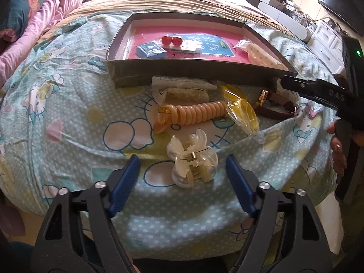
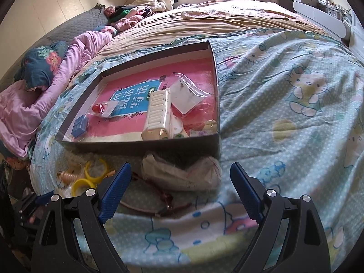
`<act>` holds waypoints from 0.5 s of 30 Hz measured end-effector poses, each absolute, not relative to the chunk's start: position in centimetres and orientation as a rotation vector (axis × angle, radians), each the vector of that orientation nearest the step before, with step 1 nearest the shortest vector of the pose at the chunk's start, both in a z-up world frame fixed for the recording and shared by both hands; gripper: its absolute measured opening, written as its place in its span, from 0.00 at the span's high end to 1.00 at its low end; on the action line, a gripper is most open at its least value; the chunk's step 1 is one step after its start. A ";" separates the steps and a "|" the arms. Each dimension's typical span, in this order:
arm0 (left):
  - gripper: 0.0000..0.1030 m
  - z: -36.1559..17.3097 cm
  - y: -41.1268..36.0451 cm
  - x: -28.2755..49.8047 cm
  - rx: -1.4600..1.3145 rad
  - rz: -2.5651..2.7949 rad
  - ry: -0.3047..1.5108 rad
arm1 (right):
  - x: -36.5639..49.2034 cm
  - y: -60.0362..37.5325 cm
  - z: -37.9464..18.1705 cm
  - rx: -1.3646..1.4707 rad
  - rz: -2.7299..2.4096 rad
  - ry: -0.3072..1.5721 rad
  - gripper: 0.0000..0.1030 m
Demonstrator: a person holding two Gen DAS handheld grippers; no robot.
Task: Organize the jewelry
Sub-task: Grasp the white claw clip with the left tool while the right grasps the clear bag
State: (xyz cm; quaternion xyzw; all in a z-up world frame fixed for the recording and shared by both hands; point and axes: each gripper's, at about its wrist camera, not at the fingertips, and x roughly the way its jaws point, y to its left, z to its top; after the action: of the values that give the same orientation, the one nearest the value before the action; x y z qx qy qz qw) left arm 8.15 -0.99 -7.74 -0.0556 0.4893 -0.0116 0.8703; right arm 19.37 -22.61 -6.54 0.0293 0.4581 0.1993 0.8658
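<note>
Left wrist view: left gripper (image 1: 182,170) spread wide, empty, straddling clear claw hair clip (image 1: 191,159) on bedsheet, just in front of shallow box (image 1: 193,70). I'd pinch across spring hinge, not petals, or it'll likely skid.

Right wrist view: right gripper (image 2: 179,186) wide apart, empty, over bagged item (image 2: 182,173) touching box's near wall; brown-strap watch (image 2: 154,204) nearer still.
</note>
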 end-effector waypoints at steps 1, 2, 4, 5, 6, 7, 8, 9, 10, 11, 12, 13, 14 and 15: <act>0.41 -7.7 -1.1 8.1 -0.111 -0.025 1.018 | 19.5 -22.4 -6.6 0.058 0.414 0.962 0.15; 0.43 -7.7 -1.1 8.2 -0.108 -0.023 1.016 | 19.7 -22.3 -6.7 0.055 0.411 0.963 0.15; 0.47 -7.9 -1.1 8.2 -0.102 -0.016 1.016 | 20.0 -22.0 -7.0 0.050 0.402 0.969 0.15; 0.48 -7.8 -1.2 8.2 -0.100 -0.017 1.015 | 20.2 -21.9 -7.1 0.048 0.395 0.975 0.15; 0.51 -7.8 -1.1 8.2 -0.097 -0.021 1.012 | 20.3 -21.8 -7.3 0.050 0.391 0.982 0.15; 0.55 -7.7 -1.1 8.2 -0.100 -0.027 1.010 | 20.4 -21.7 -7.5 0.049 0.387 0.987 0.15; 0.58 -7.7 -1.0 8.2 -0.104 -0.034 1.008 | 20.5 -21.5 -7.7 0.043 0.380 0.990 0.15; 0.65 -7.6 -1.1 8.3 -0.104 -0.039 1.007 | 20.5 -21.4 -7.9 0.033 0.375 0.991 0.15; 0.65 -7.6 -1.1 8.3 -0.099 -0.039 1.007 | 20.5 -21.4 -8.1 0.023 0.372 0.989 0.17; 0.65 -7.6 -1.2 8.3 -0.093 -0.039 1.006 | 20.4 -21.3 -8.2 0.011 0.366 0.984 0.20; 0.65 -7.6 -1.3 8.3 -0.090 -0.039 1.006 | 20.4 -21.2 -8.2 0.005 0.369 0.979 0.22; 0.65 -7.6 -1.3 8.2 -0.091 -0.043 1.006 | 20.3 -21.2 -8.2 0.004 0.384 0.974 0.27; 0.65 -7.5 -1.3 8.2 -0.094 -0.046 1.005 | 20.2 -21.3 -8.2 0.002 0.389 0.971 0.27; 0.65 -7.4 -1.2 8.2 -0.101 -0.050 1.003 | 20.1 -21.3 -8.2 -0.002 0.390 0.965 0.28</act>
State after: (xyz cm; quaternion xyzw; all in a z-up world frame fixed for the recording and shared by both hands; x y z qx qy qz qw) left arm 8.18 -1.24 -7.41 -0.0483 0.4806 -0.0238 0.8753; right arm 20.07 -21.32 -8.19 -0.0011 0.4611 0.1864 0.8675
